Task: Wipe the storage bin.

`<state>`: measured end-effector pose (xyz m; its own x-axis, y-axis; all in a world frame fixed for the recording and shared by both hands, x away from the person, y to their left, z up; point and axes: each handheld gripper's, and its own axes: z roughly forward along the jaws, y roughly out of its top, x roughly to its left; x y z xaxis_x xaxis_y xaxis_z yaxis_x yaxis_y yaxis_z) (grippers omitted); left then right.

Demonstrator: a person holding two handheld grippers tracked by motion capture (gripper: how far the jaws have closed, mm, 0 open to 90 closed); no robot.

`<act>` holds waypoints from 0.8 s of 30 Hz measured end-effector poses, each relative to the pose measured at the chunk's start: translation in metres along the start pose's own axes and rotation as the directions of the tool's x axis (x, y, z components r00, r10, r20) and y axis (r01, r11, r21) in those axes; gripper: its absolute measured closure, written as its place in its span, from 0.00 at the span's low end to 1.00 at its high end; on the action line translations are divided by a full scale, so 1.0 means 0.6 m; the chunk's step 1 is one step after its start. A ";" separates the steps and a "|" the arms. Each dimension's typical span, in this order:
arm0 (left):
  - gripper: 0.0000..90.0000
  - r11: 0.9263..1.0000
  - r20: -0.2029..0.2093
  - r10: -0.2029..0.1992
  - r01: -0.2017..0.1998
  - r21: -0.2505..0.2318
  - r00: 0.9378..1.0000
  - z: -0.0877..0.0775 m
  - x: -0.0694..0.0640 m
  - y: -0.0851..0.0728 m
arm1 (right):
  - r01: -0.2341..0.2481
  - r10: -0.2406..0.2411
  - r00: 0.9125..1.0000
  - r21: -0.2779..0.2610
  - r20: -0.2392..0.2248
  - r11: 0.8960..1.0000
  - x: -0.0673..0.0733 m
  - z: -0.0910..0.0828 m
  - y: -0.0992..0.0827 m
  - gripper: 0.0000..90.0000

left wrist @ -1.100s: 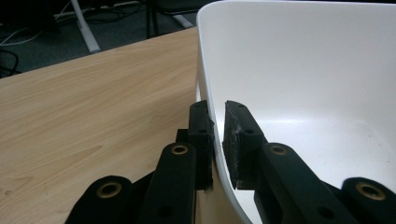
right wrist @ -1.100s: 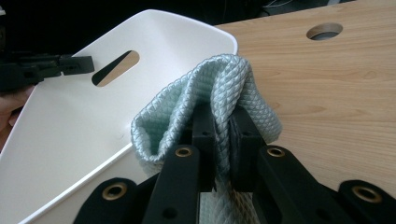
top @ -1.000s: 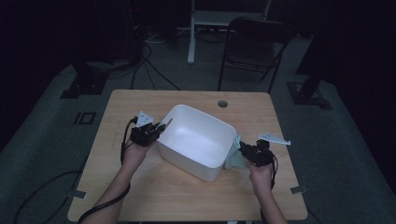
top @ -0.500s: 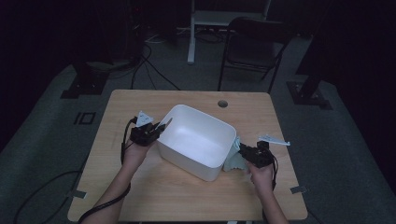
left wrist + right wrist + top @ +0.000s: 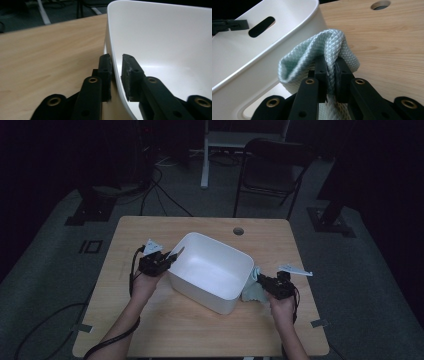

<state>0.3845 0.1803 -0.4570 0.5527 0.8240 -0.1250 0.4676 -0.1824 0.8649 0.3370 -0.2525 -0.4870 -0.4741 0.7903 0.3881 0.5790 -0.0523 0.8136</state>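
Observation:
A white plastic bin (image 5: 200, 292) stands at an angle in the middle of the wooden table (image 5: 200, 330). My left gripper (image 5: 175, 255) is at the bin's left corner. In the left gripper view the rim of the bin (image 5: 162, 37) runs between the jaws of the left gripper (image 5: 115, 58). They have just been opening: the outer pad lies against the wall and a thin gap shows at the inner pad. My right gripper (image 5: 260, 279), at the bin's right side, has just been closing. It is shut on a bunched pale green cloth (image 5: 322, 47), whose lower end rests on the table (image 5: 252, 292).
A round cable hole (image 5: 238, 231) sits near the table's far edge. A dark folding chair (image 5: 272, 165) and floor cables lie beyond the table. Bare wood runs along the near side in front of the bin. A handle slot (image 5: 260, 26) is cut in the bin's wall.
The right gripper has shifted slightly beside the bin with the cloth in it. The left hand has kept still at the rim.

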 end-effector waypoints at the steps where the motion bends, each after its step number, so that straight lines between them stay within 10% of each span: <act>1: 0.83 1.000 0.006 -0.002 0.002 -0.003 1.000 -0.002 0.001 -0.001 | 0.002 -0.002 1.000 -0.002 0.005 1.000 -0.001 -0.004 0.001 0.92; 24: 0.58 0.997 0.022 0.074 -0.075 0.031 0.997 -0.075 -0.036 -0.032 | -0.024 0.024 1.000 -0.018 -0.013 1.000 -0.002 -0.056 -0.031 0.92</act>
<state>0.3324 0.1904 -0.4492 0.6010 0.7961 -0.0714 0.4461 -0.2599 0.8564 0.3045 -0.2732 -0.4882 -0.4686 0.7809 0.4131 0.5782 -0.0824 0.8117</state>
